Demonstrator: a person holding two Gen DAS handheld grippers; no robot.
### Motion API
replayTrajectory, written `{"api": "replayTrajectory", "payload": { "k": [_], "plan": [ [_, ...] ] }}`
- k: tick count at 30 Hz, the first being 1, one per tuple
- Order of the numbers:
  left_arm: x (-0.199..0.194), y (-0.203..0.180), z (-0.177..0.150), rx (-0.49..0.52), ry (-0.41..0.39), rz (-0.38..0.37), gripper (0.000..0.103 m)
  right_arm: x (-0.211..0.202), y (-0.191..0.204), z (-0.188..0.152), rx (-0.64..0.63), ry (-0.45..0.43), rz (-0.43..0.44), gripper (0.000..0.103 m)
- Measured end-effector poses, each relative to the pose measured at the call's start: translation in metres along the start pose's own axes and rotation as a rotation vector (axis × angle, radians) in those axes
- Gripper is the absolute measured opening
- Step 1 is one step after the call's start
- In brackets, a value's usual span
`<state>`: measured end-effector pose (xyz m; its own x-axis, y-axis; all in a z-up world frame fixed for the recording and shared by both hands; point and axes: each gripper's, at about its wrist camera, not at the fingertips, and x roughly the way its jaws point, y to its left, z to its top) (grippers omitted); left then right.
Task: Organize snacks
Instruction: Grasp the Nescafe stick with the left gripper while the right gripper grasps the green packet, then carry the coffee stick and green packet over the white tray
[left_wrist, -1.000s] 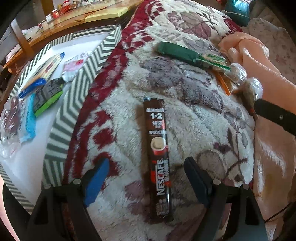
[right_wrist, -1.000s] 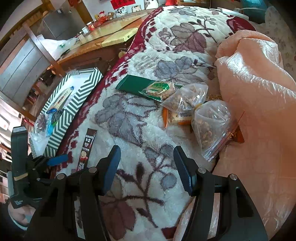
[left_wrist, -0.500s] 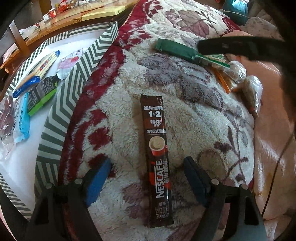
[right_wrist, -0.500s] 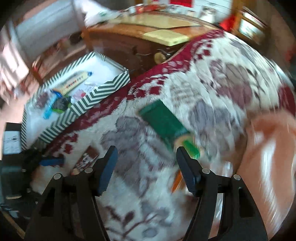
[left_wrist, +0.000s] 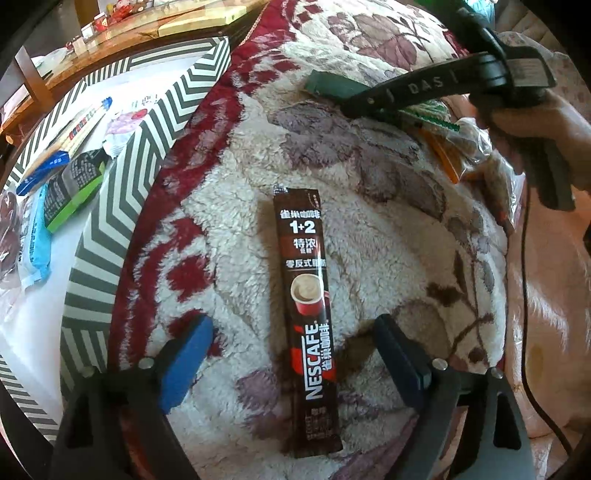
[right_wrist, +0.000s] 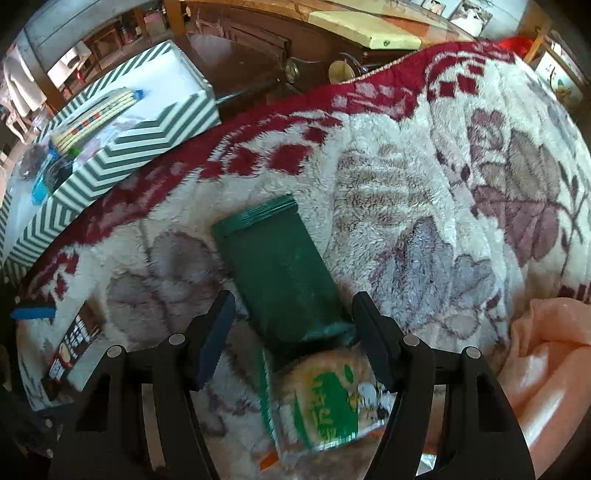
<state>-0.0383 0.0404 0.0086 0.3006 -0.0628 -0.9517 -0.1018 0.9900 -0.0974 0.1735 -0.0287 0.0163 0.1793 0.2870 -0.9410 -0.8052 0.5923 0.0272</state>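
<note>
A brown Nescafe coffee stick (left_wrist: 306, 317) lies lengthwise on the floral fleece blanket (left_wrist: 388, 229). My left gripper (left_wrist: 291, 354) hangs open above it, one blue-padded finger on each side, neither touching. My right gripper (right_wrist: 291, 314) is open over a dark green packet (right_wrist: 277, 273), which lies between its fingers. The right finger (right_wrist: 369, 332) is at the packet's corner. A bread snack with a green label (right_wrist: 332, 398) lies just below. In the left wrist view the green packet (left_wrist: 332, 85) is partly hidden by the right gripper's black body (left_wrist: 424, 88).
A chevron-striped box (left_wrist: 122, 206) stands left of the blanket and holds several snack packets (left_wrist: 70, 184). Clear bags of nuts (left_wrist: 476, 147) and an orange packet (left_wrist: 443, 155) lie at the right. A peach quilt (right_wrist: 546, 350) bounds the right side. A wooden table (right_wrist: 258, 29) stands behind.
My right gripper has swung left from the clear bags to above the green packet, rolling as it went, and now shows in the left wrist view. My left gripper stayed over the coffee stick.
</note>
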Motion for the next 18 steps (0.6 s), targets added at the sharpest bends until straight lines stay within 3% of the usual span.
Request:
{"api": "replayTrajectory", "payload": {
  "k": [5, 7, 9, 18],
  "plan": [
    [-0.007, 0.008, 0.003, 0.005, -0.030, 0.014, 0.047, 0.002, 0.000, 0.001, 0.091, -0.036, 0.000, 0.047],
    [-0.010, 0.012, 0.003, 0.005, -0.039, 0.027, 0.026, -0.001, 0.001, -0.002, 0.135, -0.047, 0.000, 0.045],
    [-0.014, 0.017, 0.003, -0.004, -0.039, -0.013, 0.012, -0.008, 0.002, -0.005, 0.160, -0.063, 0.000, 0.044],
    [-0.030, 0.010, 0.000, 0.032, -0.097, -0.038, 0.011, -0.066, 0.026, -0.041, 0.269, -0.210, 0.005, 0.044]
  ]
}}
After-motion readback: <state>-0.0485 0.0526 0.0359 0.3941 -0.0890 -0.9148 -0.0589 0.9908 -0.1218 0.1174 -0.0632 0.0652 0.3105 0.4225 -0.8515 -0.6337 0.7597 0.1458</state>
